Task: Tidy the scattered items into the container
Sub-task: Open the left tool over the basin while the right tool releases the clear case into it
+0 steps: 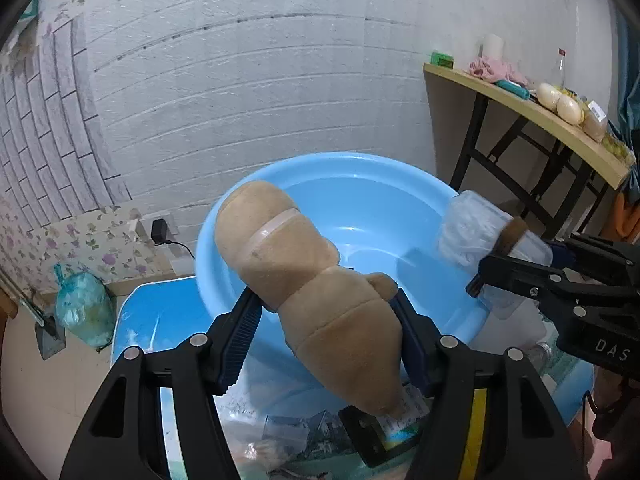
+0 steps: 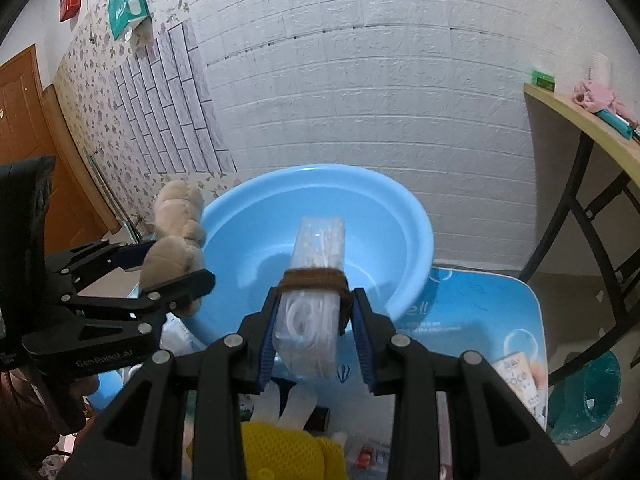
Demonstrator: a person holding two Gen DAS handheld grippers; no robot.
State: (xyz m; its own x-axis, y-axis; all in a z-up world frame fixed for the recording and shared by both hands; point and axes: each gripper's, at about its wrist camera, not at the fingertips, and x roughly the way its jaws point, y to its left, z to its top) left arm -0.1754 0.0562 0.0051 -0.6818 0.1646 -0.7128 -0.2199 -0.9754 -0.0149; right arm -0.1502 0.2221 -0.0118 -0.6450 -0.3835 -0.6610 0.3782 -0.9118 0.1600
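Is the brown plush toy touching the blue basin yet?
Cannot tell. In the left wrist view the plush toy, clamped in the left gripper, overlaps the blue basin rim; neither view plainly shows contact or gap.

Both cameras ride low behind their own fingers, angled down at the blue basin point(image 1: 352, 200) against the white brick wall point(image 1: 240, 80). The left wrist view sits close over the near rim, catching the right gripper point(image 1: 476, 280) at its right edge. The right wrist view looks in from the other side, with the left gripper point(image 2: 160, 268) at its left edge. Both share the basin, the wall and the wooden shelf point(image 2: 580, 128).
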